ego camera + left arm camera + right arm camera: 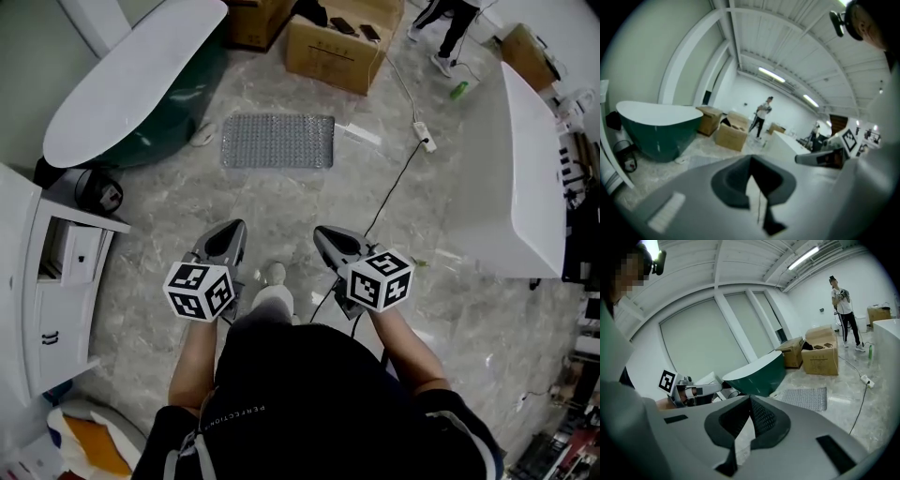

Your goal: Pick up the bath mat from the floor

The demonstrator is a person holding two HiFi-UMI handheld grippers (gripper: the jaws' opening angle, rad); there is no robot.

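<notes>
The bath mat (277,141) is a grey studded rectangle lying flat on the marble floor, well ahead of both grippers. It also shows in the right gripper view as the bath mat (806,398), beside the green tub. My left gripper (232,230) and right gripper (325,234) are held side by side near the person's waist, pointing forward at the mat and far short of it. In the left gripper view the left gripper (751,161) has its jaws together with nothing between them. The right gripper (750,399) is likewise shut and empty.
A green bathtub (131,84) with a white rim stands left of the mat. Cardboard boxes (342,47) sit behind it. A white tub (530,178) is at the right, with a power strip (424,136) and its cable on the floor. A white cabinet (37,281) is at the left, a person (450,23) at the back.
</notes>
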